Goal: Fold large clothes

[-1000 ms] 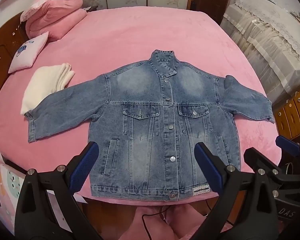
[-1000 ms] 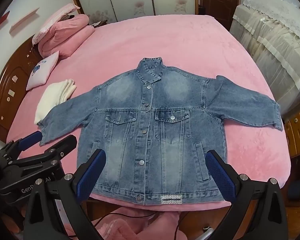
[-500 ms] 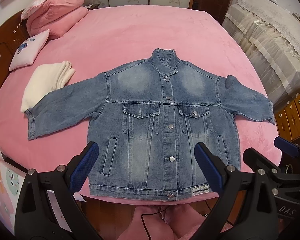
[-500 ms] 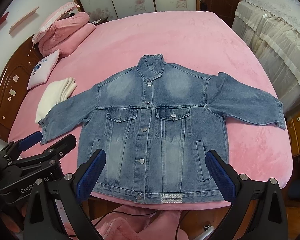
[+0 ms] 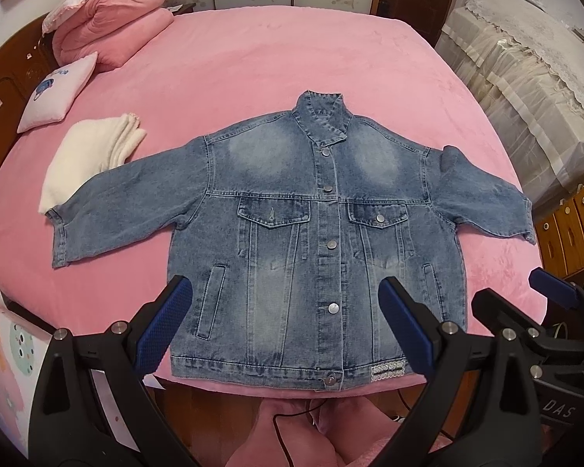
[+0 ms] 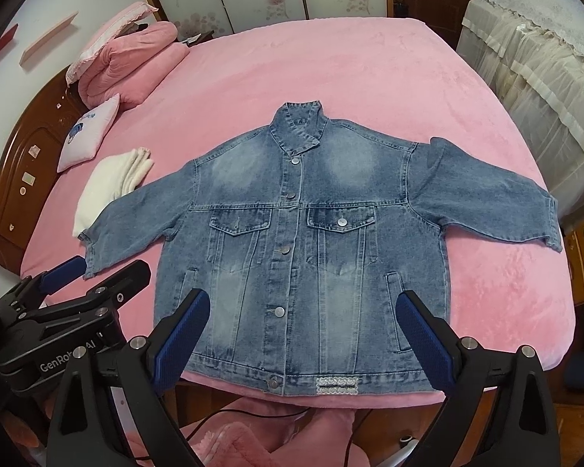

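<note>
Pink bedding covers a wide bed (image 5: pixel 292 78) that fills most of both views, with a dark wooden headboard (image 6: pixel 23 163) at its left end and pale lace-trimmed covers (image 5: pixel 525 89) draped over furniture on the right. A blue denim jacket (image 5: pixel 323 233) lies flat on the bed, front side up and buttoned, collar pointing away from the cameras and hem along the near edge. Both sleeves are spread out to the sides. Its left-hand sleeve cuff lies over the corner of a folded white cloth (image 5: pixel 89 159). Behind the cloth sit a small pink cushion (image 5: pixel 58 97) with a blue picture on it and a folded pink quilt (image 5: pixel 113 27) (stacked near the headboard).

The left hand-held gripper (image 5: pixel 284 327) hovers above the jacket's lower half, its blue-padded fingers (image 5: pixel 163 327) spread wide and gripping nothing. The right hand-held gripper (image 6: pixel 299 342) hovers beside it over the hem, also spread wide and empty. Each one shows at the edge of the other's view. A black cable (image 6: pixel 229 414) trails across the floor below the bed's near edge.
</note>
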A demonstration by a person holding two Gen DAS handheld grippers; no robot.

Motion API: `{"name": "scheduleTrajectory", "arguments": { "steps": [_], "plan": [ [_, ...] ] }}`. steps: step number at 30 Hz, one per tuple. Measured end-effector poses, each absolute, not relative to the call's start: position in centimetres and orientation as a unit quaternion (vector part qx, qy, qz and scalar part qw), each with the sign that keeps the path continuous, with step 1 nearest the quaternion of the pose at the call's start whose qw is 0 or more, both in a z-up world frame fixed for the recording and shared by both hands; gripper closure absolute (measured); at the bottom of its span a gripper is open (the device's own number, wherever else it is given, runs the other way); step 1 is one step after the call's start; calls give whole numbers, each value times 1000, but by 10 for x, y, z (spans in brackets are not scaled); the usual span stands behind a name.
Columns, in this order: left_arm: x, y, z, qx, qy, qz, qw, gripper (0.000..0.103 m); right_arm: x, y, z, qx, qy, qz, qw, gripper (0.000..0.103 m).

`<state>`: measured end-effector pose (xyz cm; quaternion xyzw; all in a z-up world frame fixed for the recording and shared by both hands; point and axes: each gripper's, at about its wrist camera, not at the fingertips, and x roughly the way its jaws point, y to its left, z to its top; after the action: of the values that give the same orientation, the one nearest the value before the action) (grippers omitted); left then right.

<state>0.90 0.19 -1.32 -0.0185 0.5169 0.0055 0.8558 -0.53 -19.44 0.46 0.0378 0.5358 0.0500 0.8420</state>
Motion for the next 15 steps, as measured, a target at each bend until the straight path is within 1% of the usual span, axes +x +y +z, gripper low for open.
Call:
{"name": "scheduleTrajectory", "arguments": {
  "steps": [15],
  "plan": [
    [9,-3,-16,-22,523,6,852,7,-5,-197,3,37,539,52,840,5]
  ]
}}
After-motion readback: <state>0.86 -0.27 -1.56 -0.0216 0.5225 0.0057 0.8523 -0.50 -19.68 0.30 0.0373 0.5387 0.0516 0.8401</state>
